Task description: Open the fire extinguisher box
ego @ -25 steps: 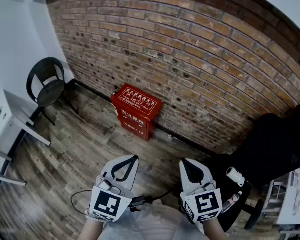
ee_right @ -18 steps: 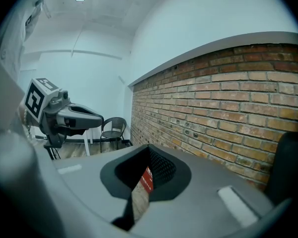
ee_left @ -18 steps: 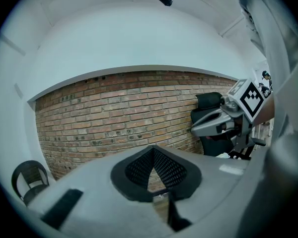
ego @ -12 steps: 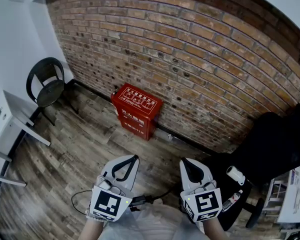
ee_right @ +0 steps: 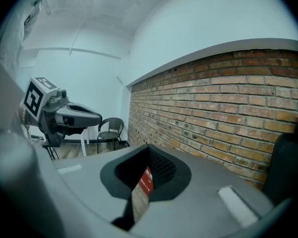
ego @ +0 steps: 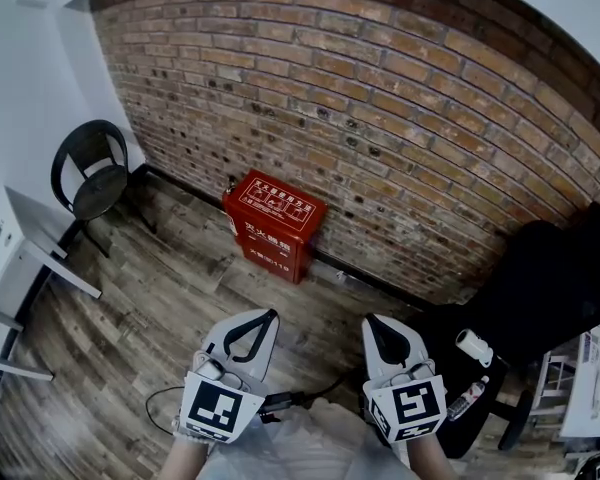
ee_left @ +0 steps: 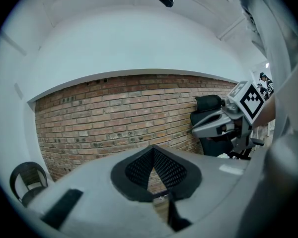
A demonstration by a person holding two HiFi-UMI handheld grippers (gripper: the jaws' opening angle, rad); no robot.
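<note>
Fire extinguisher box [ego: 273, 224] print illegible

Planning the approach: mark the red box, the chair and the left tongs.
red box [ego: 273, 204], head view, on its lid.
chair [ego: 97, 185], head view, on its seat.
left tongs [ego: 271, 315], head view, at the closed tips.

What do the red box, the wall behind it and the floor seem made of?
Fire extinguisher box: likely painted metal, smooth red, crisp edges. Wall: bare brick, mortar joints visible. Floor: wood-grain planks; real wood or laminate unclear.
</note>
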